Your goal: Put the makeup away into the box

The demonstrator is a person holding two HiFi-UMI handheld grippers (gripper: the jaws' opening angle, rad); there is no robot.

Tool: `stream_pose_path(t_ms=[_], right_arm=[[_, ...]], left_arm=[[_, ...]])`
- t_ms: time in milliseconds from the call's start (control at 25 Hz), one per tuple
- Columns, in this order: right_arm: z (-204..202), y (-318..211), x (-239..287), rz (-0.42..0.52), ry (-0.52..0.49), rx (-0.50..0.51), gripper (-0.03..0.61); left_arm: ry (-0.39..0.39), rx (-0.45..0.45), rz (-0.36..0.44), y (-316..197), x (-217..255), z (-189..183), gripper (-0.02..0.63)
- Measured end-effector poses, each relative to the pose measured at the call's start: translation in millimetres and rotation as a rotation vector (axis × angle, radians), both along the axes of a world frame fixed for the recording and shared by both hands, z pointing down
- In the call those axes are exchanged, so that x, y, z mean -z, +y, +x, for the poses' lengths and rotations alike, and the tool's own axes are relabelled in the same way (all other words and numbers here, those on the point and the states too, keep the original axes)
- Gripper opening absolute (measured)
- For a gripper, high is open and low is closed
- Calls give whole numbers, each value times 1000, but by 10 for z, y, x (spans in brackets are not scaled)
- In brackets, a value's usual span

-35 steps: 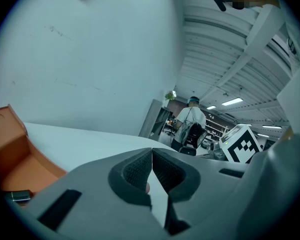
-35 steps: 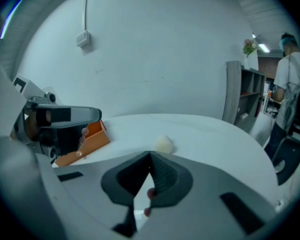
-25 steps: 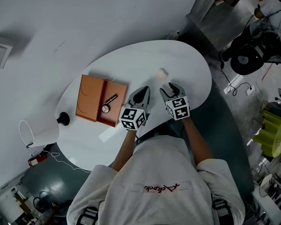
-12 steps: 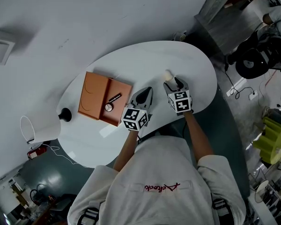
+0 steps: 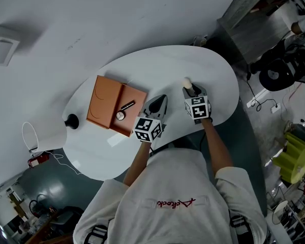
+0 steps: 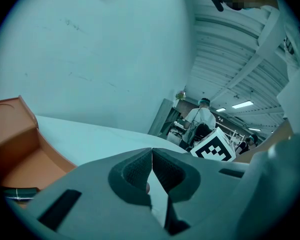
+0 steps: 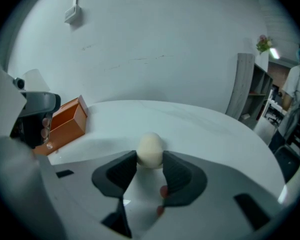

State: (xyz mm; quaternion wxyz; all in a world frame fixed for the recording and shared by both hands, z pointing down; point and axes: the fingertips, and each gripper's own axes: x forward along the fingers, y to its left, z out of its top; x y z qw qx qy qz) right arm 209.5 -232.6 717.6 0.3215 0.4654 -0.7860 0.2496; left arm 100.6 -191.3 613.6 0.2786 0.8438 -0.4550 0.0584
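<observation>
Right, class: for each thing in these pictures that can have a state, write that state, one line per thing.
orange box: open.
dark tube: lying inside the box.
round compact: inside the box, beside the tube.
cream sponge: on the table, pinched between the right gripper's pads.
right gripper: jaws have just been closing, now on the sponge.
left gripper: shut, nothing between its jaws.

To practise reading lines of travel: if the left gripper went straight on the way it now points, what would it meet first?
Probably the bare white oval tabletop just ahead of the left gripper, right of the open orange box; depth is unclear.
</observation>
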Motion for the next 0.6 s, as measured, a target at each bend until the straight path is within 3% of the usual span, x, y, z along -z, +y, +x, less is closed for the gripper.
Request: stream_pose_path(t_ms=[600], right_arm=[[9, 44, 271, 67, -23, -11, 161]], left_arm=[[0, -8, 41, 16, 155, 8, 11]])
